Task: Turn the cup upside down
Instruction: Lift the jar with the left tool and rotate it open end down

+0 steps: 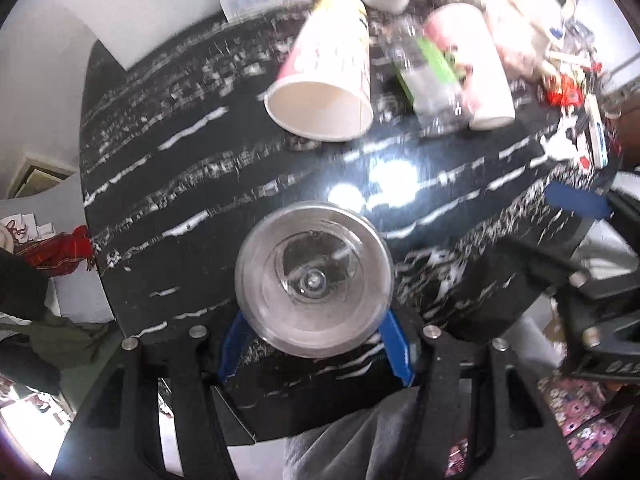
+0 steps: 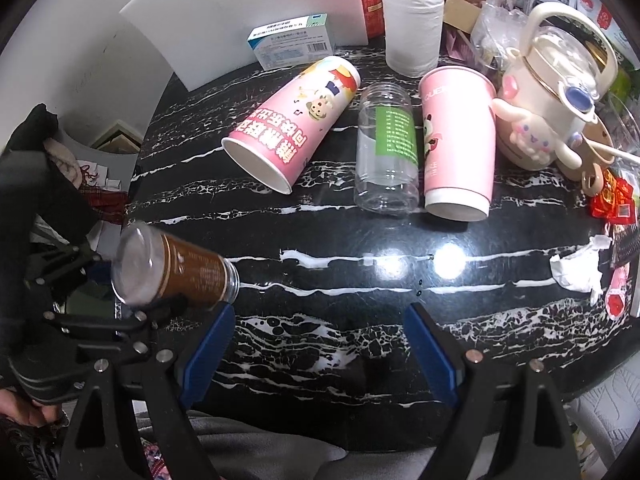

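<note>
My left gripper (image 1: 314,338) is shut on a clear plastic cup with a brown label (image 1: 314,280). I see it end-on, held above the black marble table (image 1: 200,184). In the right wrist view the same cup (image 2: 176,270) lies tilted on its side in the air at the left, mouth toward the table middle, with the left gripper (image 2: 100,292) around it. My right gripper (image 2: 320,356) is open and empty over the table's near edge. A pink paper cup (image 2: 292,124) lies on its side further back.
A clear jar with a green label (image 2: 386,148) and a second pink cup (image 2: 458,140) stand mouth-down behind. A white kettle (image 2: 556,92), paper roll (image 2: 414,24), small box (image 2: 292,40), red wrappers (image 2: 614,200) and crumpled tissue (image 2: 576,268) crowd the back and right.
</note>
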The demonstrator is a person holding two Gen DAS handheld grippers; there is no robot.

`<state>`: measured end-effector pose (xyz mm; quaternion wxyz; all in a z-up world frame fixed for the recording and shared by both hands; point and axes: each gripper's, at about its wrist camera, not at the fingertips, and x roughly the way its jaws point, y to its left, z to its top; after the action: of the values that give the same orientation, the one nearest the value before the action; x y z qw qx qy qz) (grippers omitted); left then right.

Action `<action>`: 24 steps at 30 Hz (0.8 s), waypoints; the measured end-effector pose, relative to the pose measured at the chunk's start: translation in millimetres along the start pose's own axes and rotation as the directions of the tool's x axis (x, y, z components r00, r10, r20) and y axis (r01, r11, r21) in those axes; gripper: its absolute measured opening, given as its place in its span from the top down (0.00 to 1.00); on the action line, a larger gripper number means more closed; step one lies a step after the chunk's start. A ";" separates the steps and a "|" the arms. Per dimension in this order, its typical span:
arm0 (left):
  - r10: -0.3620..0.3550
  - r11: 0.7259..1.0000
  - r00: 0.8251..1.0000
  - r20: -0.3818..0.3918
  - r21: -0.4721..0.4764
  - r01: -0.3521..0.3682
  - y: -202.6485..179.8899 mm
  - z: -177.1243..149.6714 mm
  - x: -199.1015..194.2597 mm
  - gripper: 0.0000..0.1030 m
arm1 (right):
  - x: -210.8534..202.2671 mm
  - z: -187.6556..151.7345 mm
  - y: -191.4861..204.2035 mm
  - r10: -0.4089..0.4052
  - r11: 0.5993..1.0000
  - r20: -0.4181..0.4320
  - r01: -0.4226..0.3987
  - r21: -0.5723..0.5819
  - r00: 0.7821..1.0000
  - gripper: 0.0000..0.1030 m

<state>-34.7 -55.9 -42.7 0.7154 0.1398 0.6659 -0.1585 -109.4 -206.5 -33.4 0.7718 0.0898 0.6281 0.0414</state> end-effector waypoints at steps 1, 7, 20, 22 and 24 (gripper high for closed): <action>0.006 1.000 1.000 0.005 -0.002 -0.006 1.1 0.5 -1.3 0.45 | 1.0 0.6 0.1 0.000 1.000 -0.003 0.000 0.000 1.000 0.16; 0.026 0.999 0.998 -0.059 0.024 -0.025 7.3 0.2 5.4 0.45 | 4.0 2.3 1.4 -0.001 1.000 -0.014 0.001 -0.008 1.000 0.16; 0.039 0.986 0.977 -0.208 0.168 -0.004 -2.9 -7.2 32.4 0.44 | 12.0 0.8 3.5 0.015 1.000 -0.044 -0.015 -0.006 0.999 0.16; 0.032 0.982 0.980 -0.195 0.188 0.005 -8.7 0.3 35.6 0.44 | 12.1 0.3 0.7 0.013 1.000 -0.046 -0.013 0.005 0.999 0.16; 0.036 0.979 0.983 -0.179 0.204 0.001 -14.1 8.8 39.7 0.44 | 13.7 1.0 -4.0 0.011 1.000 -0.050 -0.010 0.024 0.999 0.16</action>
<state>-30.0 -74.0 -81.5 0.6351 0.2320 0.7073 -0.2062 -105.7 -208.0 -47.2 0.7543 0.1012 0.6474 0.0404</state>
